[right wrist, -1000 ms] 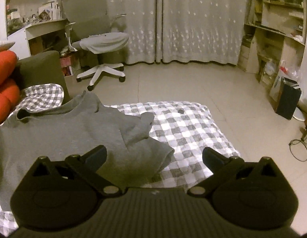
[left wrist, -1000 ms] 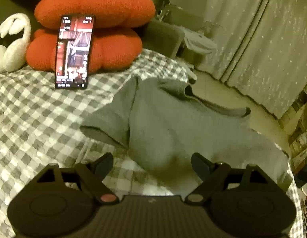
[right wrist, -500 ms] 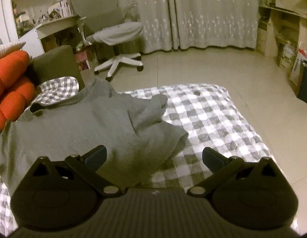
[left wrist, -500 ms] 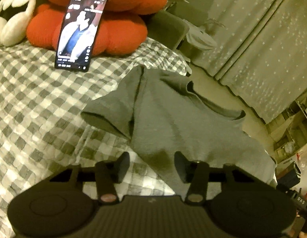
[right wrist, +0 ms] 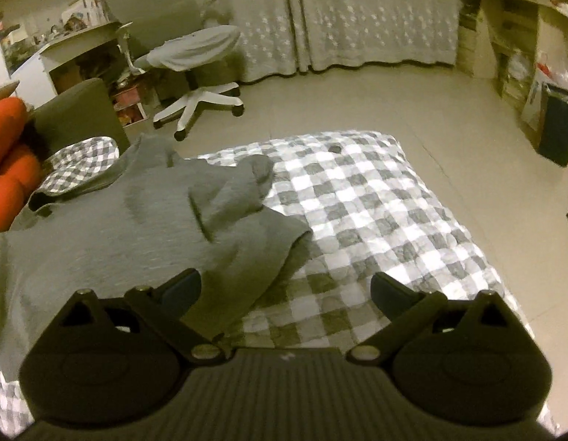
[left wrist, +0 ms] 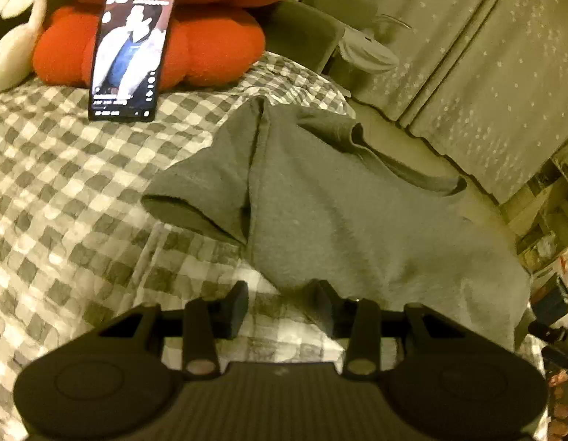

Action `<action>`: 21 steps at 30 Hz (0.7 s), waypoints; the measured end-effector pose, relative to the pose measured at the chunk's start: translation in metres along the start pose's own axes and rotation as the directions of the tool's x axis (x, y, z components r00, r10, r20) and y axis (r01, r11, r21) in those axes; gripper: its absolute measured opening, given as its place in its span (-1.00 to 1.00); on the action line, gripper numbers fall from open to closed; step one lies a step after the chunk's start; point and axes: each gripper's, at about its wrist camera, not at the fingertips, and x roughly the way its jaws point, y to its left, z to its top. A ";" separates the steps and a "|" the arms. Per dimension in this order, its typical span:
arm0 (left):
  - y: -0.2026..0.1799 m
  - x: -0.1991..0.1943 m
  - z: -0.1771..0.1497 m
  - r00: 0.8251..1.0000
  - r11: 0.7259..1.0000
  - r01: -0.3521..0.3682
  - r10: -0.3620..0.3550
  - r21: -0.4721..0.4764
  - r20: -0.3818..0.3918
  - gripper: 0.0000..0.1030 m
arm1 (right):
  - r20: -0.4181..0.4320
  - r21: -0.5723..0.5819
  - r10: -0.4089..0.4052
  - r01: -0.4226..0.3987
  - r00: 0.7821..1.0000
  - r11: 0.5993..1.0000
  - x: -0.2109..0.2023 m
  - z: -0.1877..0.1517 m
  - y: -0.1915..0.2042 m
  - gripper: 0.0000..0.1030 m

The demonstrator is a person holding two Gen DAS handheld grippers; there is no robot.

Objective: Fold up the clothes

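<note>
A grey T-shirt (left wrist: 342, 220) lies spread on the checked bedcover (left wrist: 63, 191), one sleeve folded over toward the left. My left gripper (left wrist: 280, 305) hovers just short of the shirt's near hem corner, its jaws partly closed with a gap and nothing between them. In the right wrist view the same shirt (right wrist: 129, 228) lies at the left with its other sleeve rumpled. My right gripper (right wrist: 286, 290) is wide open above the shirt's right edge and the bedcover (right wrist: 376, 220); its left finger (right wrist: 181, 288) is over the cloth.
A lit phone (left wrist: 131, 47) leans on red cushions (left wrist: 210, 47) at the head of the bed, with a white plush (left wrist: 12, 47) beside them. An office chair (right wrist: 196, 58), curtains (right wrist: 357, 14), shelves (right wrist: 511, 44) and open floor lie beyond the bed's edge.
My left gripper's jaws have narrowed from wide open to a smaller gap and moved close to the shirt's hem. My right gripper stayed open and drifted slightly over the shirt's right edge.
</note>
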 end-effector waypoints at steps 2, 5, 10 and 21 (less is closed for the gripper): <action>-0.002 0.001 -0.001 1.000 1.000 -0.011 0.010 0.015 0.016 -0.14 | 0.001 -0.003 -0.005 0.005 1.000 1.000 0.000 0.000 0.000 0.94; -0.007 0.000 -0.001 0.997 0.998 -0.049 0.046 0.046 0.061 0.17 | 0.006 -0.010 -0.010 0.010 1.000 1.000 0.001 0.001 0.000 0.94; -0.013 -0.001 -0.002 0.993 0.990 -0.094 0.085 0.103 0.086 0.52 | 0.002 -0.013 -0.013 0.013 1.000 1.000 0.002 0.001 -0.002 0.95; -0.011 0.005 -0.003 1.000 0.996 0.014 -0.014 0.083 -0.005 -0.37 | -0.035 -0.007 0.018 -0.018 0.999 1.000 0.007 0.002 -0.008 0.61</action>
